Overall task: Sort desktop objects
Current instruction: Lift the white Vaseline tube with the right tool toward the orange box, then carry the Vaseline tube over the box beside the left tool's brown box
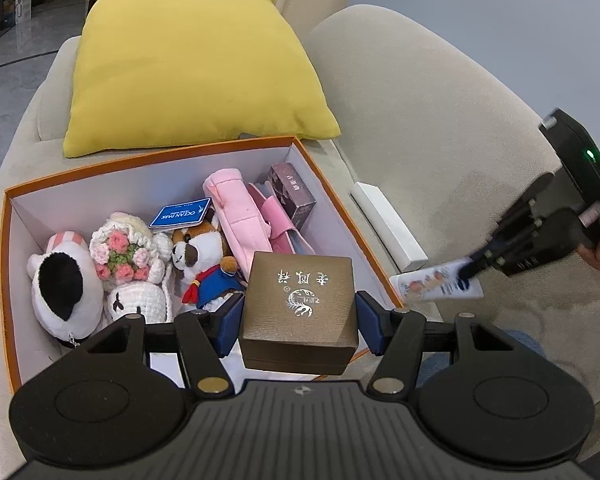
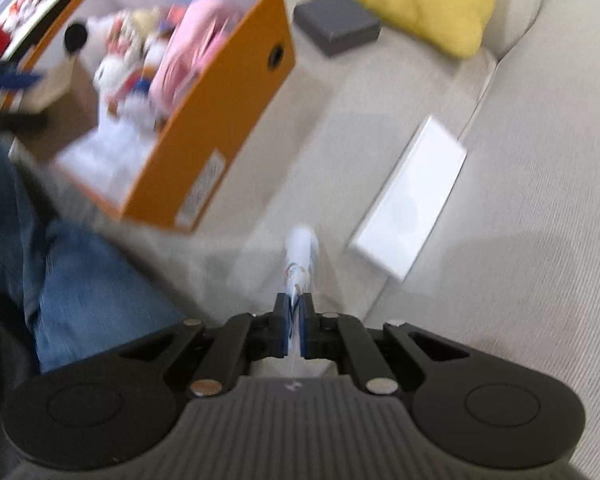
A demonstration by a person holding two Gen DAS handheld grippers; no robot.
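Sorting trinkets into an orange box [image 1: 4,248] on a beige sofa [image 1: 420,120].
Left gripper [image 1: 298,320] clamps a brown gift box [image 1: 300,312] over the orange box's near edge; right gripper [image 2: 295,312], jaws pinched together on a white tube [image 2: 302,252], hangs above the cushion beside it.

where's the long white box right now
The long white box lies flat on the beige sofa seat, just outside the orange box's right wall in the left wrist view. In the right wrist view it sits right of the held tube.
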